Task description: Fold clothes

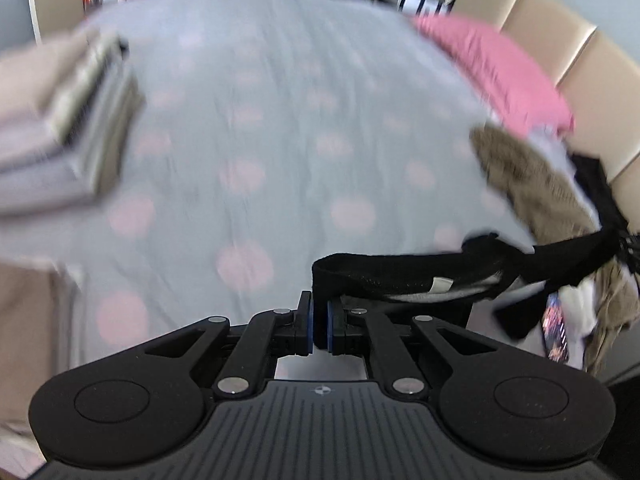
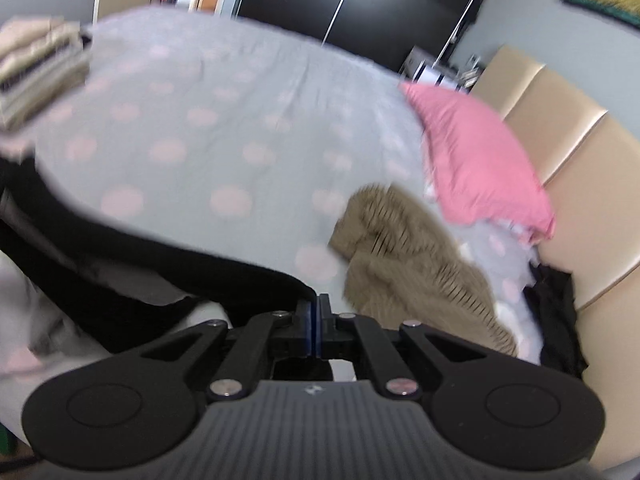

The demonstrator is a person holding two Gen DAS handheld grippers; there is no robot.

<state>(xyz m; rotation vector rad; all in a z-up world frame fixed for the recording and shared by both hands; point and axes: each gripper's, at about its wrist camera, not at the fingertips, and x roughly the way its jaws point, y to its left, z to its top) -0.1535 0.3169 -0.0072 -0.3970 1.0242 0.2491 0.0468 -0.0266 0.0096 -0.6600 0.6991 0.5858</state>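
Grey bedding point(image 1: 280, 120) with pink dots is spread over the bed. At the left edge, a stack of folded clothes point(image 1: 72, 120) is seen. In the middle, a black garment point(image 1: 400, 276) is held up above the bed, pinched at one end by the left tool point(image 1: 319, 330) and at the other by the right tool point(image 2: 316, 328). Further right, a brown fuzzy garment point(image 2: 408, 256) is lying beside a pink pillow point(image 2: 472, 160).
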